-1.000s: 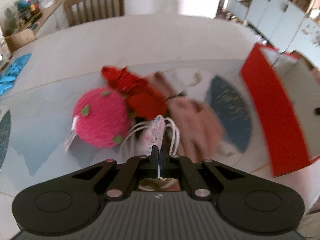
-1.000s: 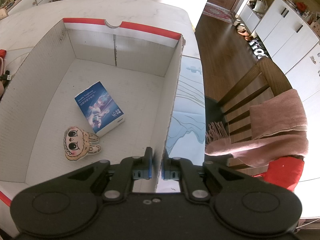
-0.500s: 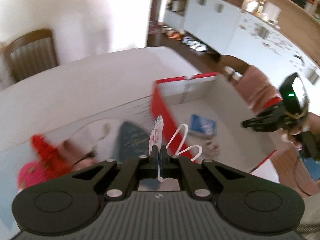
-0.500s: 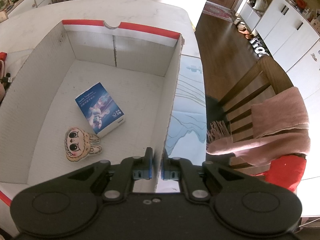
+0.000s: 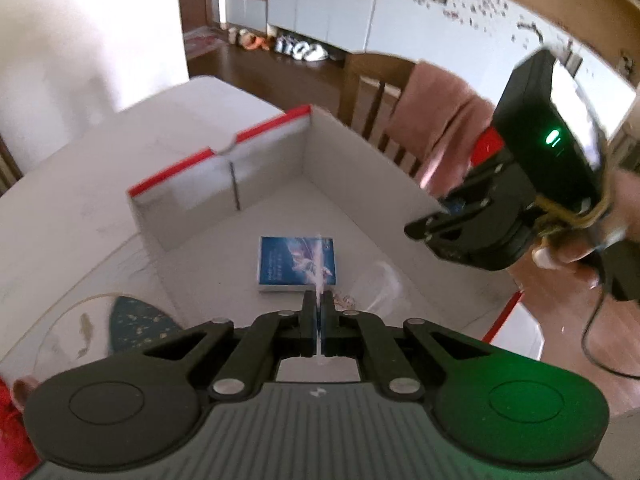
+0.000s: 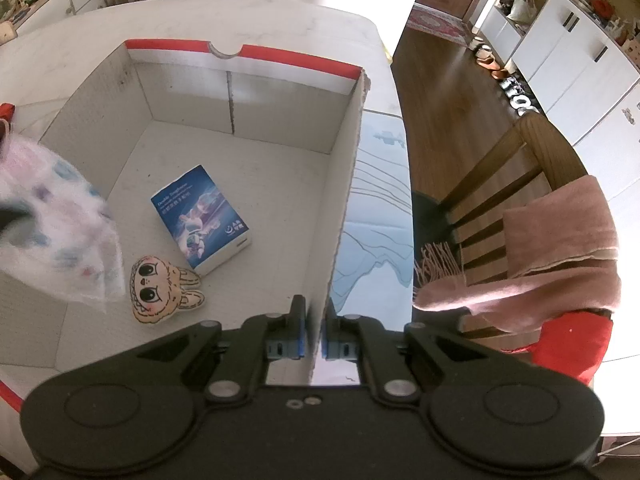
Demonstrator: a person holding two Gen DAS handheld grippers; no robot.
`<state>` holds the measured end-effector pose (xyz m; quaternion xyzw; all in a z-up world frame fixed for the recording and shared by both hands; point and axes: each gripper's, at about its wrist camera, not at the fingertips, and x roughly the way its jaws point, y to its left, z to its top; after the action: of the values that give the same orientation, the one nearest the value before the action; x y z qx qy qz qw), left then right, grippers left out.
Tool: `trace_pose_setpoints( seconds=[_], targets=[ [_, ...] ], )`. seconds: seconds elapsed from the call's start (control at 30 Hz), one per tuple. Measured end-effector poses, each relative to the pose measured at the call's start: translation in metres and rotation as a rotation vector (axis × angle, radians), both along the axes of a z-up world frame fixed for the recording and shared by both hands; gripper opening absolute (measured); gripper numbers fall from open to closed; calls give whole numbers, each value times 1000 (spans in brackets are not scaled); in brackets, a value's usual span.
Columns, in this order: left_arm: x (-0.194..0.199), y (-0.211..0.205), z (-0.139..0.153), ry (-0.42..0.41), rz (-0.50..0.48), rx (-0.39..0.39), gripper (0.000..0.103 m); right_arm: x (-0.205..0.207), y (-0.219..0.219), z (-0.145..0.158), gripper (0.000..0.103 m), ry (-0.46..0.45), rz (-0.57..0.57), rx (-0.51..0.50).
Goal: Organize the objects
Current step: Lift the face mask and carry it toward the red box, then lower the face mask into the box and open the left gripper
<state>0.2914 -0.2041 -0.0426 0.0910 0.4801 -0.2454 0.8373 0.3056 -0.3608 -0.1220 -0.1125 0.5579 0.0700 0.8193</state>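
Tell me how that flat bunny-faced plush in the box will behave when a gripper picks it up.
The plush lies flat on the box floor and looks thin, so it is probably light. It seems to be soft fabric, so it may sag or fold where pinched. Lying this flat, it offers little edge to grab, and the fingers might slide over it.

White cardboard box (image 6: pixel 344 168) has red rim edging; blue illustrated packet (image 6: pixel 202 218); beige big-eyed plush face (image 6: pixel 160 290); pink chair blanket (image 6: pixel 560 248).
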Motion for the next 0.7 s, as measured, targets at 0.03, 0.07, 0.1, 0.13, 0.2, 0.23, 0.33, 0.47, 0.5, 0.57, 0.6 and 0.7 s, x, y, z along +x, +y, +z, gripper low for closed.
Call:
trace_pose_setpoints(
  seconds=[0.03, 0.07, 0.1, 0.13, 0.2, 0.23, 0.33, 0.47, 0.5, 0.57, 0.6, 0.7],
  targets=[
    [3, -1, -6, 10, -2, 15, 0, 0, 0, 0, 6, 0, 1, 0],
    [7, -4, -13, 27, 1, 21, 0, 0, 0, 0, 6, 0, 0, 1],
    [9, -5, -19, 44, 6, 23, 0, 0, 0, 0, 6, -1, -1, 2],
    [11, -6, -23, 57, 8, 24, 0, 0, 0, 0, 6, 0, -1, 2],
    [14, -7, -31, 73, 17, 28, 0, 0, 0, 0, 6, -1, 0, 3],
    [15, -8, -34, 81, 20, 30, 0, 0, 0, 0, 6, -2, 1, 3],
    [18, -10, -41, 92, 28, 42, 0, -1, 0, 0, 6, -3, 2, 2],
    [19, -12, -45, 116, 27, 33, 1, -1, 2, 0, 5, -4, 8, 8],
    [18, -12, -46, 117, 30, 38, 1, -1, 3, 0, 5, -4, 11, 13],
    [18, -11, -47, 123, 41, 42, 2, -1, 7, 1, 5, -5, 21, 14],
    [18, -11, -48, 125, 50, 49, 3, -1, 9, 1, 5, -5, 26, 17],
    [17, -8, -50, 130, 78, 60, 5, 0, 15, 1, 5, -6, 42, 21]
  ],
)
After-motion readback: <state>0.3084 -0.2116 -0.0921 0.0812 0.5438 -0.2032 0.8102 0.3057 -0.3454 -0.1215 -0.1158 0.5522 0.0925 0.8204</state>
